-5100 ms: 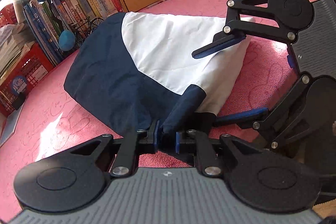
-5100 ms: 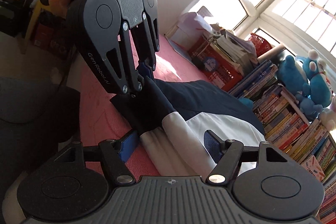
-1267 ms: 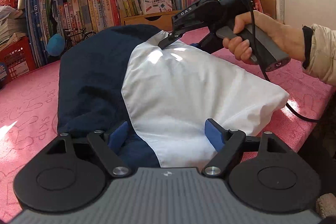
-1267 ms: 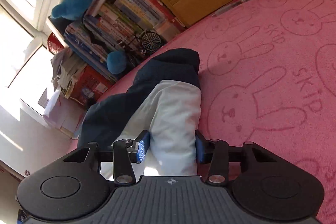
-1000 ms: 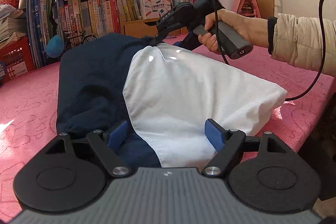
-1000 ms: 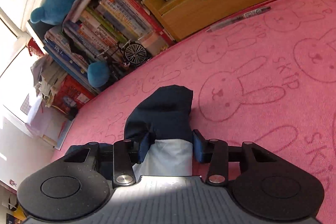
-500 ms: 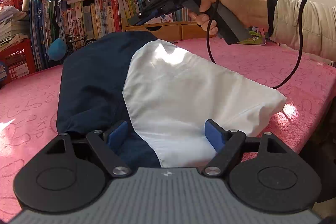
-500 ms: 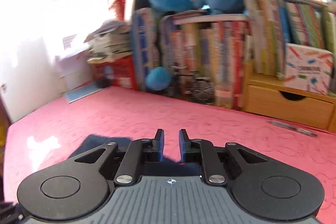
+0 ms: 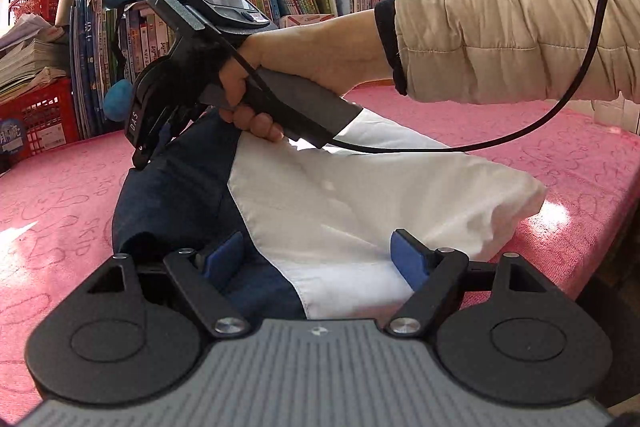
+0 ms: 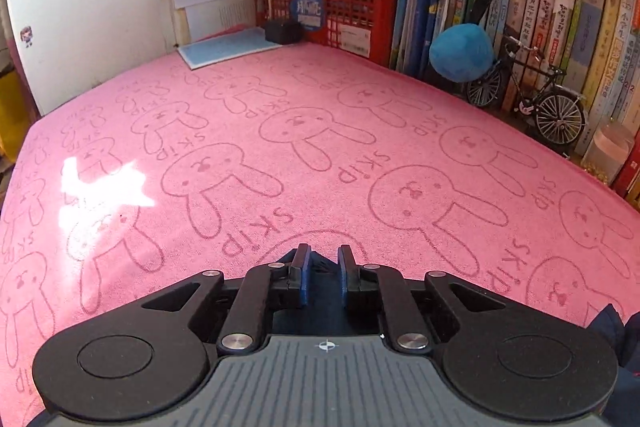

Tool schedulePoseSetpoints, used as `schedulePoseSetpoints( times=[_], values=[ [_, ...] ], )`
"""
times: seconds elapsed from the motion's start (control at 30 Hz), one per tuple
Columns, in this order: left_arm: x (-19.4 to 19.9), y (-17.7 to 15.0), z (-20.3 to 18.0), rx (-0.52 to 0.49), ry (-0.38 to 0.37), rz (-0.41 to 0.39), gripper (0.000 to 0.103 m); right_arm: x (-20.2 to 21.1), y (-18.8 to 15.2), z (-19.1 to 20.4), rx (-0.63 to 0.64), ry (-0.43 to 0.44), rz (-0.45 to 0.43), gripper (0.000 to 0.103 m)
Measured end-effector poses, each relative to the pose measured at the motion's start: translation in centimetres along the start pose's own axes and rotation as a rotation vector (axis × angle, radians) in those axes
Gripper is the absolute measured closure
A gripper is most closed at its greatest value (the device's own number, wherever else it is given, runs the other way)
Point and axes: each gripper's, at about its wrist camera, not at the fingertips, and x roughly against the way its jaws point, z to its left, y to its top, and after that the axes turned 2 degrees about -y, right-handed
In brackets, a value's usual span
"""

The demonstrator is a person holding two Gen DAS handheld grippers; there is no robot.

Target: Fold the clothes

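Now, L to R:
Crate (image 10: 332, 9): red, round blue sticker, writing too blurred to read.
Books (image 10: 560, 35): spines printed, too small to read.
Towel (image 10: 280, 155): pink, "SKiP" beside each rabbit outline.
Right gripper (image 10: 323, 281): "DAS" on its body in your left-wrist view; jaws nearly shut, opening a bit; a bit of dark navy cloth seen between the pads, contact unclear.
Garment (image 9: 360, 203): navy + white, on the towel in front of you.
Left gripper (image 9: 316, 263): jaws wide, opening, straddling the garment's near edge, pads not pressing.
Sleeve (image 9: 500, 31): cream, puffy; it and the black cable (image 9: 540, 123) cross above the garment.
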Motion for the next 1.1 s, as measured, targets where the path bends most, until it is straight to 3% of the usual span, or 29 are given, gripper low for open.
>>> schedulePoseSetpoints(
  times=[0.03,0.07,0.1,0.17,0.23,0.33,0.43,0.53,0.63,0.7,0.87,0.93,1.1],
  values=[
    [0.1,0.0,-0.1,0.000,0.005,0.005,0.017,1.4,-0.4,-0.1,-0.032,0.003,-0.030,0.079],
    [0.3,0.2,-0.2,0.003,0.020,0.024,0.010,3.0,-0.8,-0.1,-0.064,0.006,-0.064,0.068],
    [0.6,0.5,-0.2,0.014,0.023,0.049,0.000,5.1,-1.7,-0.5,-0.096,0.036,-0.111,0.049],
    [1.5,1.1,-0.1,0.043,0.023,0.088,0.000,9.7,-4.0,-1.5,-0.162,0.090,-0.210,0.031],
    [2.6,1.6,0.3,0.079,0.015,0.103,0.000,14.1,-7.5,-2.8,-0.232,0.132,-0.266,0.030],
    [4.5,2.0,1.9,0.147,-0.024,0.081,0.000,18.9,-13.6,-4.6,-0.316,0.193,-0.278,0.030],
    [6.2,2.9,5.3,0.246,-0.110,0.035,0.000,21.1,-19.0,-6.7,-0.435,0.157,-0.257,0.028],
    [5.6,4.5,11.6,0.471,-0.202,0.013,0.000,22.1,-23.1,-9.0,-0.562,0.095,-0.224,0.028],
    [2.3,4.7,17.1,0.734,-0.238,0.104,0.000,20.6,-25.1,-12.1,-0.756,0.164,-0.263,0.027],
    [-0.1,4.5,19.4,0.822,-0.248,0.154,0.000,19.3,-25.2,-13.5,-0.830,0.210,-0.297,0.021],
    [-4.5,4.5,19.5,0.800,-0.234,0.288,0.000,15.7,-22.3,-15.7,-0.824,0.219,-0.291,0.017],
    [-5.1,5.0,18.9,0.762,-0.235,0.288,0.000,13.9,-20.5,-16.4,-0.804,0.194,-0.272,0.016],
    [-5.1,5.0,18.7,0.708,-0.260,0.272,0.000,10.0,-16.7,-17.1,-0.675,0.233,-0.242,0.000]
  ],
)
